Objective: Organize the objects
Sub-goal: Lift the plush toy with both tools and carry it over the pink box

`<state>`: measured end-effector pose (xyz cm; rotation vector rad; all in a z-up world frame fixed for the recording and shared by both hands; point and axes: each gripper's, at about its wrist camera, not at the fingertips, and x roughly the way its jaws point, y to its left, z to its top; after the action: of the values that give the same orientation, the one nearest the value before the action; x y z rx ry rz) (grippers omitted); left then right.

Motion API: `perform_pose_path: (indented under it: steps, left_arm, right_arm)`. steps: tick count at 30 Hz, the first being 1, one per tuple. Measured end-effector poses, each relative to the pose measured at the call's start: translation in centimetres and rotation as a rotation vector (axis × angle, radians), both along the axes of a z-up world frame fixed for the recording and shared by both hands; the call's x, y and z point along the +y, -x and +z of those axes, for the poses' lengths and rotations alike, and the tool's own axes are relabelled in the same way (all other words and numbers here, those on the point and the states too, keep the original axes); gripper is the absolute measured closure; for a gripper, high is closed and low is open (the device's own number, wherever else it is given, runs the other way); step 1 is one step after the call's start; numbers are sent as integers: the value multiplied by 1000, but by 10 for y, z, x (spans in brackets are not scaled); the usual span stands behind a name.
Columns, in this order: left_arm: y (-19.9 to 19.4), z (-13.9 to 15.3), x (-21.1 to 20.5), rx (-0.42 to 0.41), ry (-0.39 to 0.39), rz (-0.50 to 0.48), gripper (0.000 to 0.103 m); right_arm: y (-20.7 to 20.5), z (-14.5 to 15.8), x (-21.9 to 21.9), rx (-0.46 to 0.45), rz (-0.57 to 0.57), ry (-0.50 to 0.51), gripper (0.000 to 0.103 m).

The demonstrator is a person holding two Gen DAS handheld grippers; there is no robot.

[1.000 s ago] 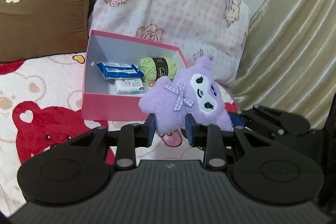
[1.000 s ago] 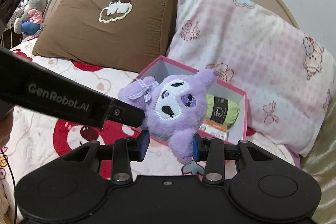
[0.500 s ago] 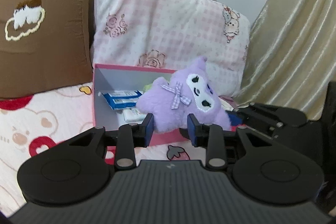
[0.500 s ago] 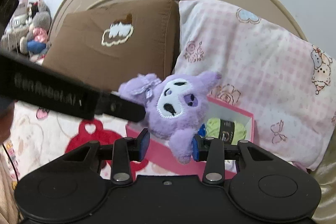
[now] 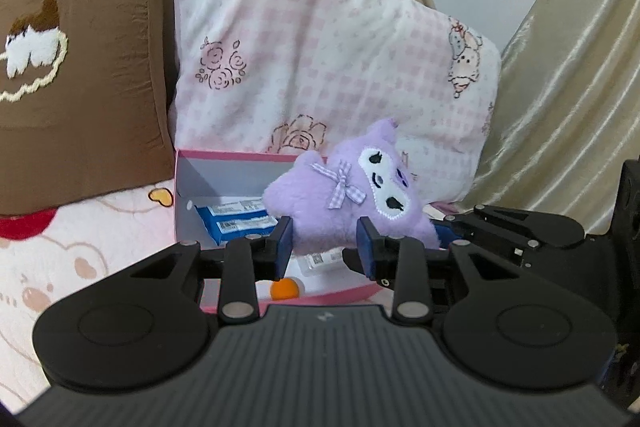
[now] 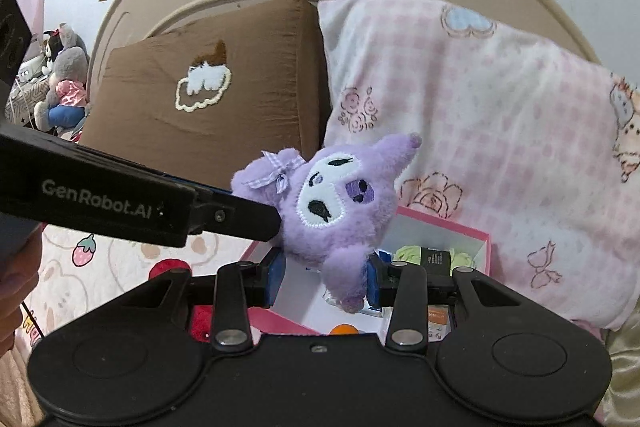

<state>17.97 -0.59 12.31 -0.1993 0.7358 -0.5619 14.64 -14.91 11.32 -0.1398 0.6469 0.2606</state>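
Compared with a second ago, the purple plush toy sits higher against the pink checked pillow, above the pink box rather than before it. Left gripper and right gripper both have jaws clamped on the toy. The left gripper's arm reads "GenRobot.AI". Labels on the blue packets are illegible.

The left gripper carries the white marking "GenRobot.AI" on its black side, legible in the right wrist view. The blue packets in the box bear white barcode labels; their print is too small to read.
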Motion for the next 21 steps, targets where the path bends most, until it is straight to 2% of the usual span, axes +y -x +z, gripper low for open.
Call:
perform_pose_path:
  steps: [9,13,21]
  left_arm:
    - [-44,-11,-16,49,-42,30,71]
    - [-67,-28,-23,72,-68,40,71]
    - [-99,-62,-27,121,-80,76,71]
  right_arm:
    - [-42,-6,-22,54,12,-69,58]
    - [-66,-24,-28,102,7,-94,58]
    - [-101,-58,-32,112,1,-105,58]
